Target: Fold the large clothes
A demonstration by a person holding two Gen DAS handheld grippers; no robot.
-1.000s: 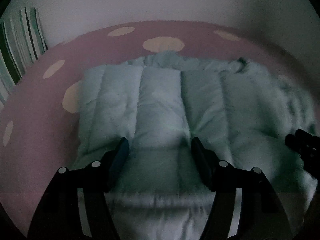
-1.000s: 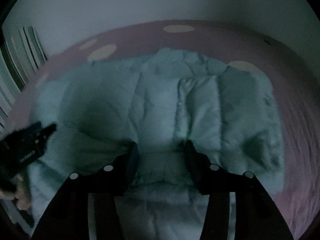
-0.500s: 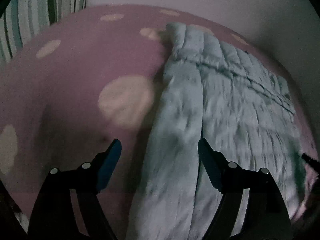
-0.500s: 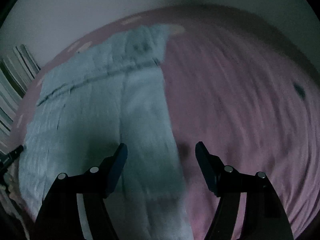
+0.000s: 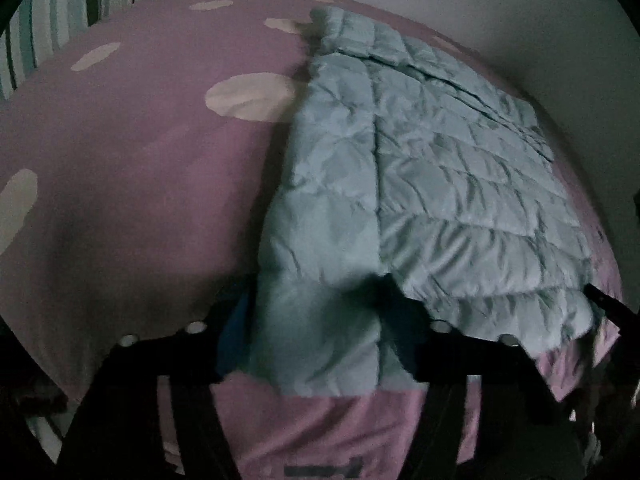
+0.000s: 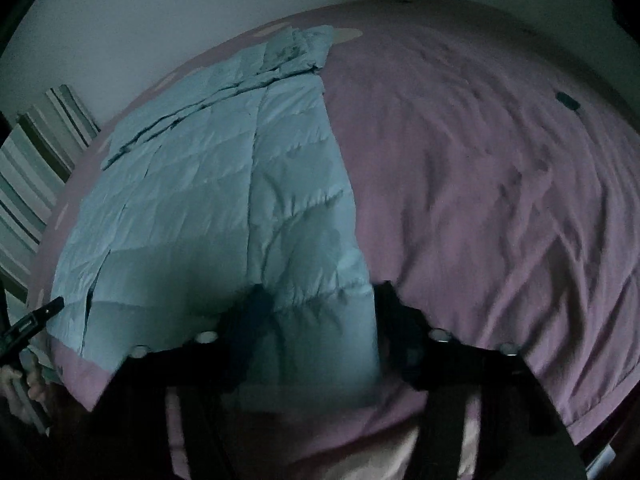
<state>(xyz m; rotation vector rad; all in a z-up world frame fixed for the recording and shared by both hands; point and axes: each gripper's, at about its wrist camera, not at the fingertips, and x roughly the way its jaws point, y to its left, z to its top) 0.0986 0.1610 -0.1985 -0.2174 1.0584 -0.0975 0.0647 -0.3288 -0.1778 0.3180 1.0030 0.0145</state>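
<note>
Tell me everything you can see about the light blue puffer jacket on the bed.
The light blue puffer jacket is quilted in stitched, puffy channels and looks like thin, crinkly fabric. It lies spread flat on the pink bedcover, its side panels folded inward along lengthwise creases. The left gripper and right gripper each straddle a near-edge corner, fingers apart.

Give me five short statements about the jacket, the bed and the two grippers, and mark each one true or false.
1. The jacket is light blue and quilted. True.
2. The bedspread is plain green. False: it is pink with pale spots.
3. The left gripper has its jaws on either side of the jacket's near edge. True.
4. The right gripper is far from the jacket. False: jacket fabric lies between its jaws.
5. The jacket hangs on a hanger. False: it lies on the bed.
</note>
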